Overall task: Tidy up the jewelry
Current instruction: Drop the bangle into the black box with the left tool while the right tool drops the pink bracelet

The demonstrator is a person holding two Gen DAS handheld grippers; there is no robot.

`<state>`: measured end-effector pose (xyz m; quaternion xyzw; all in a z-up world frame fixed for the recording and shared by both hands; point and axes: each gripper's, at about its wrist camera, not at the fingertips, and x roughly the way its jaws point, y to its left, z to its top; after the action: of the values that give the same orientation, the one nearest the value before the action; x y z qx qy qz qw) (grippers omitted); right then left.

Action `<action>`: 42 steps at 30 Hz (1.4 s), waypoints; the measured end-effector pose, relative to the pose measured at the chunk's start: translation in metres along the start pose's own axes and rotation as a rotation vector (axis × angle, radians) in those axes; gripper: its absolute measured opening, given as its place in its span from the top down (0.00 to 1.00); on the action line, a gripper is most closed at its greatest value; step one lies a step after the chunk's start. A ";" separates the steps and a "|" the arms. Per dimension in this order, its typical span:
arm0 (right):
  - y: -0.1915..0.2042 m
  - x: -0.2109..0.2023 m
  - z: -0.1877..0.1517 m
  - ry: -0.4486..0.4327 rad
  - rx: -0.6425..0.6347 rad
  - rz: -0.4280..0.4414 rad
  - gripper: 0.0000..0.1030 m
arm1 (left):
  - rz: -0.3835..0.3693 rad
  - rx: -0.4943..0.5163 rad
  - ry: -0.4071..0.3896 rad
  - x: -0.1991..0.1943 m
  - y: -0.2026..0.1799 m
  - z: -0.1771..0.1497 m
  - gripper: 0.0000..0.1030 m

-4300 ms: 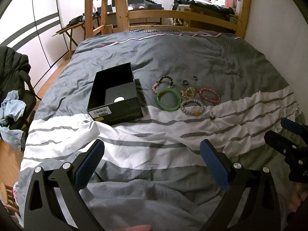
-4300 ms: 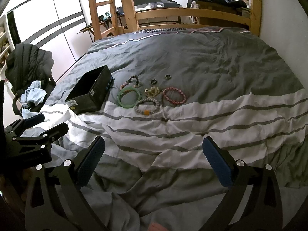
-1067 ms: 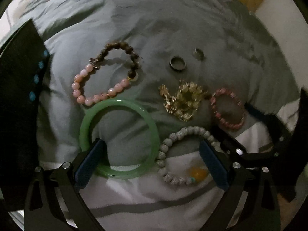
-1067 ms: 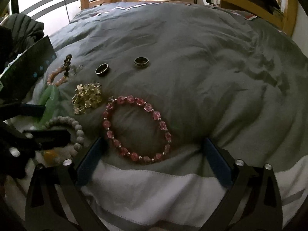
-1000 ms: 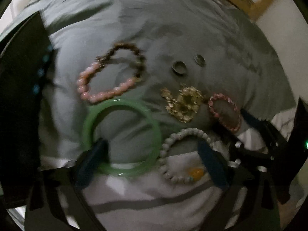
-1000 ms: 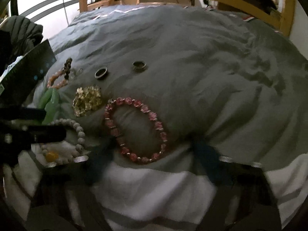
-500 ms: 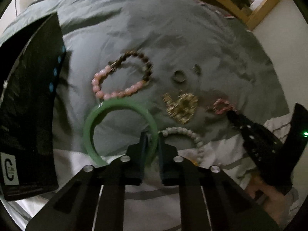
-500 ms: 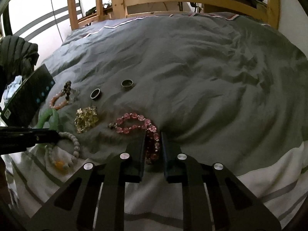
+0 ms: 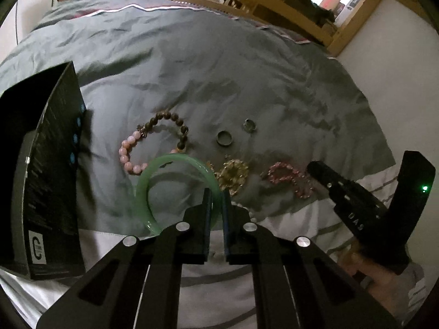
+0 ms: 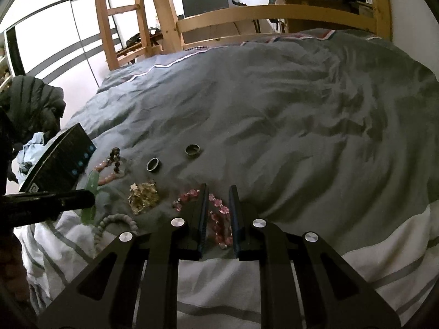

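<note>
My left gripper [image 9: 216, 196] is shut on the rim of the green bangle [image 9: 153, 175] and holds it tilted up off the grey duvet. My right gripper [image 10: 218, 192] is shut on the pink bead bracelet [image 10: 218, 219], which hangs bunched between its fingers. The bracelet also shows in the left wrist view [image 9: 290, 175]. On the duvet lie a pink-and-brown bead bracelet [image 9: 153, 142], two rings [image 9: 224, 138] [image 9: 249, 125], a gold brooch [image 9: 233, 174] and a white bead bracelet [image 10: 115, 222]. The open black box [image 9: 41, 170] stands at the left.
The bed's wooden frame [image 10: 274, 13] runs along the far side. A dark jacket on a chair [image 10: 30, 104] stands left of the bed. A white wall [image 9: 397, 54] borders the right side. The duvet turns white with grey stripes [image 10: 301, 274] near me.
Both grippers were open above the jewelry, then closed: the left on the green bangle, the right on the pink bracelet. Both pieces have since been lifted and the views pulled back.
</note>
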<state>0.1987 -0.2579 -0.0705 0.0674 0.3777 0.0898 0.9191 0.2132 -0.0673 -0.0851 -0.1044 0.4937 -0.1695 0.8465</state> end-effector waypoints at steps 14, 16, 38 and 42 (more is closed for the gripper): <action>0.019 0.055 -0.014 0.114 -0.111 0.021 0.30 | -0.063 0.030 -0.070 -0.041 -0.004 0.001 0.93; 0.018 0.055 -0.015 0.128 -0.111 0.015 0.47 | -0.066 0.018 -0.081 -0.045 -0.001 0.003 0.93; 0.014 -0.014 0.018 -0.108 -0.027 0.080 0.92 | -0.095 -0.045 -0.248 -0.125 0.038 0.019 0.92; 0.025 -0.030 0.025 -0.129 -0.028 0.122 0.92 | -0.100 -0.042 -0.260 -0.132 0.042 0.022 0.92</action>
<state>0.1926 -0.2412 -0.0271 0.0828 0.3114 0.1463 0.9353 0.1800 0.0233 0.0164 -0.1677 0.3775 -0.1862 0.8914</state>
